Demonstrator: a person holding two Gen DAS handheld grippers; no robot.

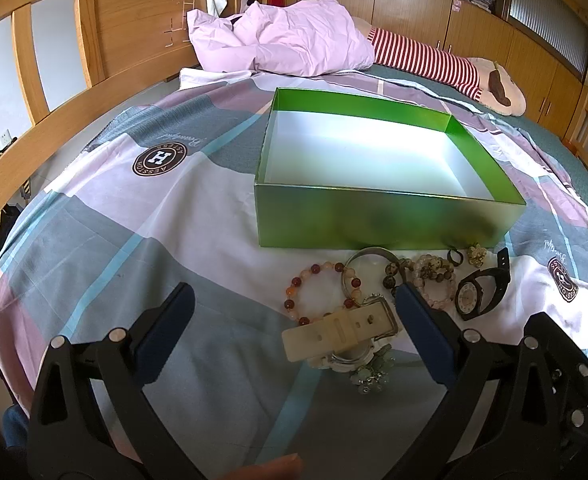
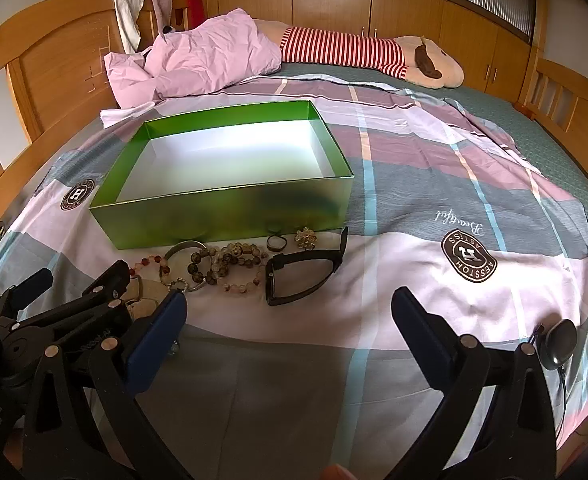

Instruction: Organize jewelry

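An open green box with a white inside stands empty on the bed. In front of it lies a heap of jewelry: a red bead bracelet, a metal bangle, speckled bead bracelets, a ring, a gold brooch, a black watch and a cream-strapped watch. My left gripper is open, just above the cream watch. My right gripper is open and empty, just in front of the black watch.
The bed has a patchwork sheet. A pink quilt and a striped plush toy lie at the far end. A wooden bed rail runs along the left. A small black device lies by my right gripper.
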